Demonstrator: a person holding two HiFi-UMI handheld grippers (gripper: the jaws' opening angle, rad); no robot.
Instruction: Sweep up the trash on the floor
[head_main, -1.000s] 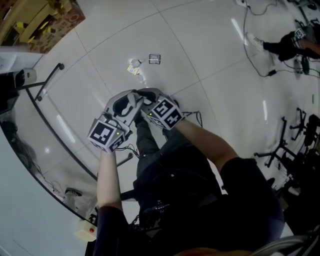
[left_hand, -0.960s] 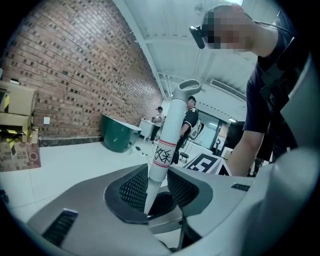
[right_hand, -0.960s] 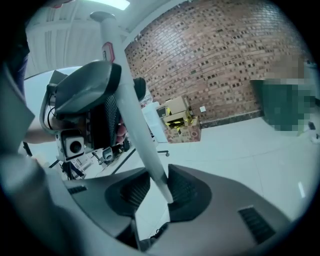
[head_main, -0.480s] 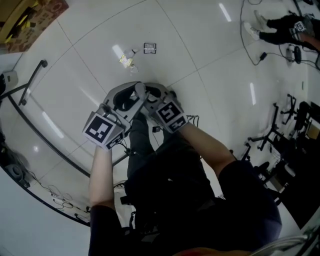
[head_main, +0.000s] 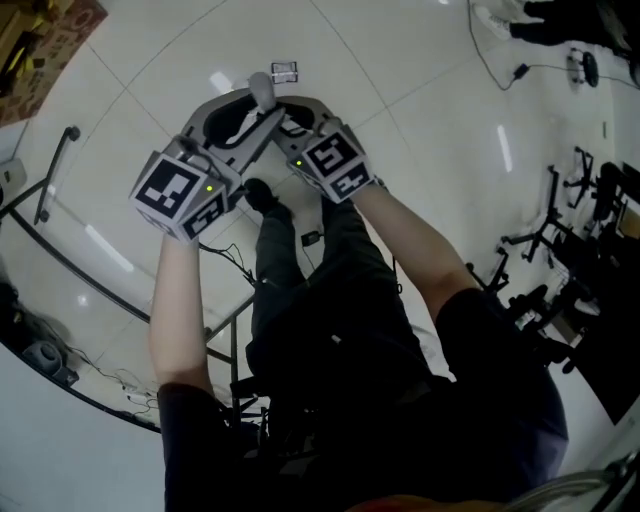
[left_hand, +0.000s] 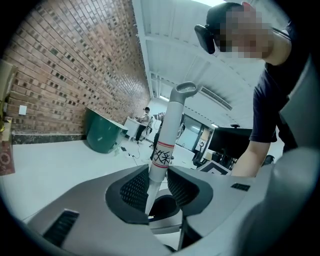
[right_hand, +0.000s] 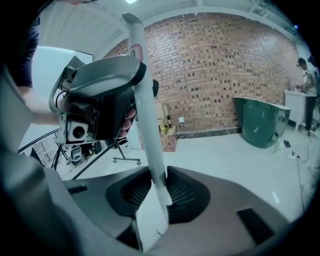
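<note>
Both grippers on one long white tubular handle (left_hand: 164, 142).

Handle: round section and smooth. Its top end has an oval hanging loop, and lower down is a label with two red bands and black characters. It stands near upright, leaning slightly in both gripper views. Its lower end is not visible in any view.

Left gripper (left_hand: 152, 189): fingers clenched on the handle just below the label, ribbed pads against both sides.

Right gripper (right_hand: 160, 192): fingers have just been closing. The handle runs between them, pads pressing on it. This gripper sits lower on the handle than the left one.

Head view: the two grippers are side by side in front of the person's legs, with the handle tip between them.

Trash: a small dark-edged rectangular wrapper (head_main: 284, 70) lies flat on the glossy white tiled floor (head_main: 430, 130), just beyond the handle tip and apart from it.
</note>
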